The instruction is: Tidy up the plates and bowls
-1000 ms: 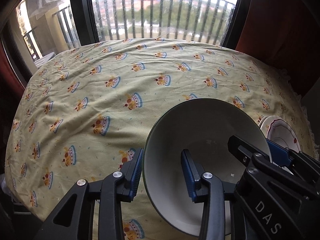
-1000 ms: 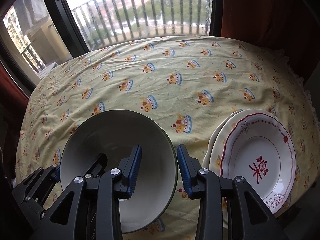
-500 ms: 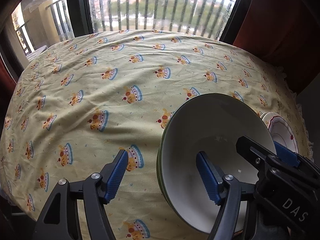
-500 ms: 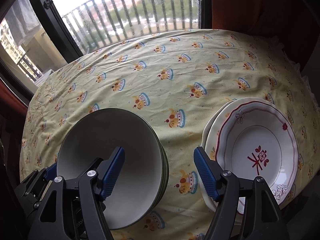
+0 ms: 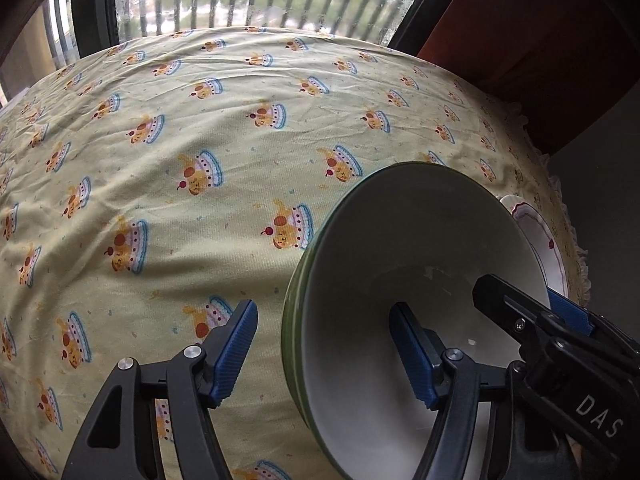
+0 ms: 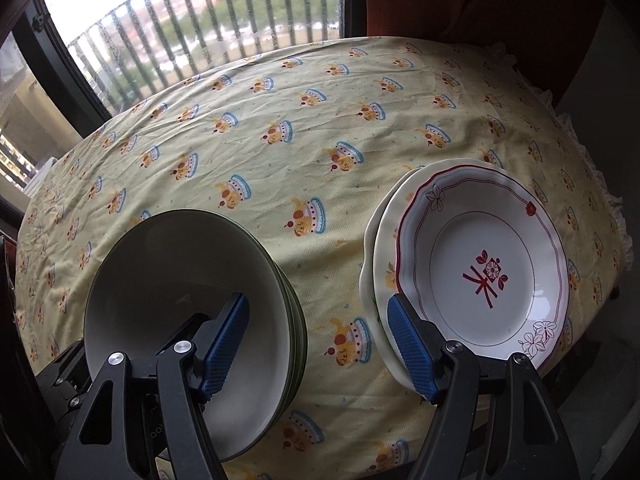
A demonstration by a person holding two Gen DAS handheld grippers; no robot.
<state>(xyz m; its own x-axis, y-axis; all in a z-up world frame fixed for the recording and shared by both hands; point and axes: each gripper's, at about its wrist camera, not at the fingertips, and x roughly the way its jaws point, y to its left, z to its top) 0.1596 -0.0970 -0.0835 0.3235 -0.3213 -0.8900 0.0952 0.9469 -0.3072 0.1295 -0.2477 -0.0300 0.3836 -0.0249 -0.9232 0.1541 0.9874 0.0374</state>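
A stack of green-rimmed white bowls (image 5: 400, 264) sits on the yellow tablecloth (image 5: 200, 128) near the front edge; it also shows in the right wrist view (image 6: 168, 272). My left gripper (image 5: 324, 344) is open, its jaws straddling the stack's left rim without touching it. My right gripper (image 6: 318, 344) is open and empty over the cloth between the bowls and a stack of plates (image 6: 480, 268), the top one white with a red rim and red flower. The plates' edge also shows in the left wrist view (image 5: 540, 232).
The tablecloth (image 6: 320, 120) covers the whole table up to a window with a railing (image 6: 240, 32) at the back. A dark red curtain (image 5: 520, 20) hangs at the back right. The table's front edge lies just below the dishes.
Both grippers opened from a narrow gap on the top bowl's rim to wide open, letting the bowl rest on the stack. Both pulled back slightly.
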